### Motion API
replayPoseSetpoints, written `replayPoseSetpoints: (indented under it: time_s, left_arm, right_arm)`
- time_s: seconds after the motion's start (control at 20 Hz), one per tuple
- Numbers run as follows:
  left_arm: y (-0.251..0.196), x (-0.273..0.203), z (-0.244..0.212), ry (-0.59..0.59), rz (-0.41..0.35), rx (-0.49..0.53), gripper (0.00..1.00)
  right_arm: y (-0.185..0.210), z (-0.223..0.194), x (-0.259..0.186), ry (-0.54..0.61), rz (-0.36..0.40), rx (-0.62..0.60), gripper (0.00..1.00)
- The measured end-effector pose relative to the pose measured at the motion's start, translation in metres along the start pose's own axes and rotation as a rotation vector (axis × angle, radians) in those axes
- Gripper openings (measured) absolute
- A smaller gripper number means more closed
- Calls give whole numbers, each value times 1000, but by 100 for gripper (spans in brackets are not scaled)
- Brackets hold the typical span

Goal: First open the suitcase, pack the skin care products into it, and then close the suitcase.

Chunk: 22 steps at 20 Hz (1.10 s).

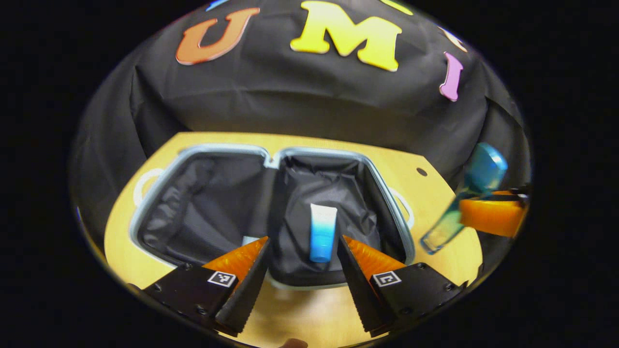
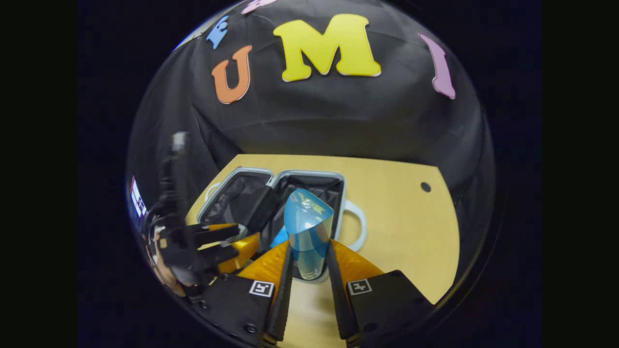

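Suitcase (image 1: 159, 203): lying open ahead of both grippers.
Tube (image 1: 322, 232): inside, between spread left gripper (image 1: 303, 251) fingers.
Bottle (image 2: 307, 232): pinched by right gripper (image 2: 309, 263).

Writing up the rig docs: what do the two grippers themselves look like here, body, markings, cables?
In the left gripper view, the left gripper has two wedge-shaped fingers on black bolted blocks, each block bearing a small square black-and-white tag. In the right gripper view, the right gripper has the same wedge fingers, black blocks and square tags. The left gripper farther off there shows a dark body with dark cables behind it.
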<state>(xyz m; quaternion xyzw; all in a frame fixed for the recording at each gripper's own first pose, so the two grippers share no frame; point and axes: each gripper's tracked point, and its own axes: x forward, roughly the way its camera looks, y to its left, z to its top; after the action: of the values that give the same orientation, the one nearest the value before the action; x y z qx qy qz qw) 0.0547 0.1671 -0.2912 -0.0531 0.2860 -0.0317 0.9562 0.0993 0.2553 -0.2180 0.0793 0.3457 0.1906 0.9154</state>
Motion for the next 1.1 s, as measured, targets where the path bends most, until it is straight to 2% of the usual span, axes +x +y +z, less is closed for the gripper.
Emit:
replayPoseSetpoints:
  time_s: [0.05, 0.1, 0.3, 0.4, 0.45, 0.7, 0.9, 1.1]
  left_arm:
    - [13, -14, 3, -45, 23, 26, 96]
    - [24, -29, 5, -76, 44, 48, 89]
    - [75, -82, 19, -186, 111, 102, 91]
    - [97, -101, 26, -240, 140, 123, 92]
    - [108, -111, 29, -255, 155, 120, 93]
    - [152, -131, 30, -281, 193, 30, 93]
    - [195, -137, 30, -286, 246, -33, 94]
    - [236, -133, 35, -292, 299, -73, 94]
  right_arm:
    - [7, -8, 15, 37, 4, 12, 39]
    - [11, -15, 32, 66, 1, 11, 38]
    - [14, -38, 76, 187, -51, 40, 39]
    - [13, -41, 89, 217, -72, 78, 39]
    - [13, -32, 95, 194, -77, 97, 39]
    - [9, -18, 132, 216, -123, 155, 39]
    - [-7, -38, 159, 301, -203, 262, 38]
    - [-12, -43, 167, 309, -234, 277, 39]
